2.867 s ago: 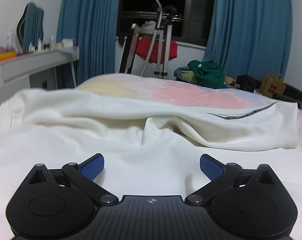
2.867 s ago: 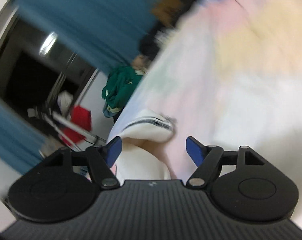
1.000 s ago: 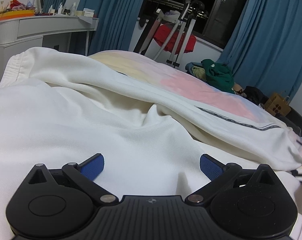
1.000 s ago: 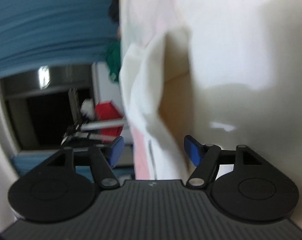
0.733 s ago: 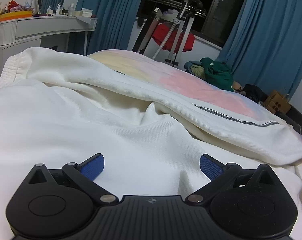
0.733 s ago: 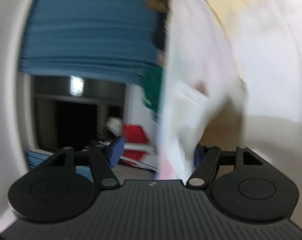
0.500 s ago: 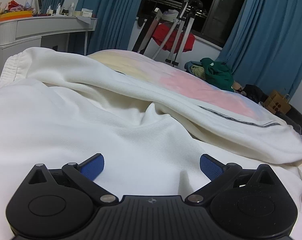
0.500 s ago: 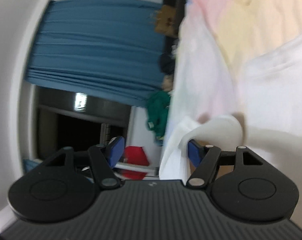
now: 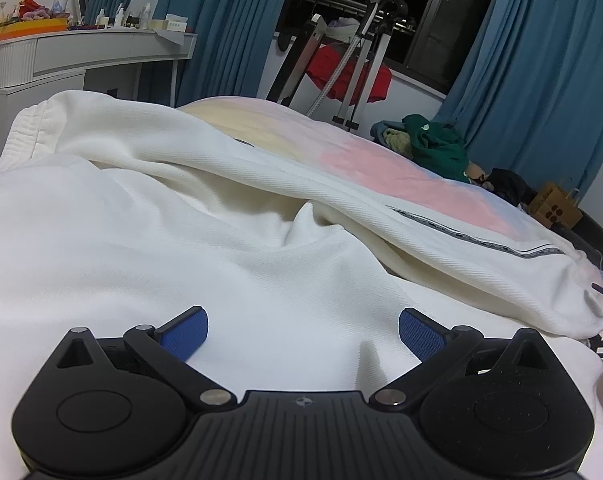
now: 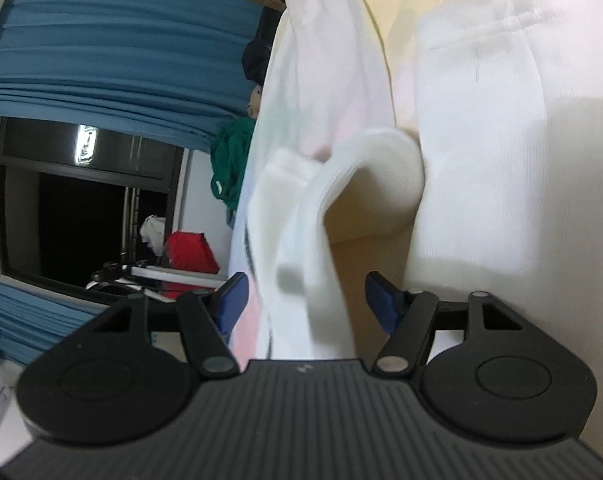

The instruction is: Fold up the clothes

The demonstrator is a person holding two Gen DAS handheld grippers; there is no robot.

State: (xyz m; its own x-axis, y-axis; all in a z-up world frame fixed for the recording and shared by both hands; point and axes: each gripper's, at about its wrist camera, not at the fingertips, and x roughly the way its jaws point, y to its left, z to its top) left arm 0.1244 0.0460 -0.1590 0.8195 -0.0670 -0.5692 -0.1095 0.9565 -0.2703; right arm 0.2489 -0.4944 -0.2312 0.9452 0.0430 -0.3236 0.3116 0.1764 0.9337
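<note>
A white garment [image 9: 221,240] lies spread over a bed with a pastel sheet [image 9: 361,156]. One long part of the garment with a thin grey stripe [image 9: 461,236] runs across to the right. My left gripper [image 9: 303,330] hovers low over the white cloth, open, with nothing between its blue pads. My right gripper [image 10: 306,298] is rolled onto its side at that striped part's end. A folded edge of the white cloth [image 10: 313,240] hangs between its jaws. They are closing, and the pads [image 10: 231,296] stand clear of the cloth.
A white dresser [image 9: 81,48] with bottles stands at the left. A metal rack with a red cloth [image 9: 349,72] stands by the dark window between blue curtains [image 9: 521,60]. A green clothes pile [image 9: 437,144] and a cardboard box [image 9: 553,212] lie beyond the bed.
My right gripper has rolled and shifted along the garment's end, and the cloth edge now hangs between its slightly narrower jaws. The left gripper's view is unchanged.
</note>
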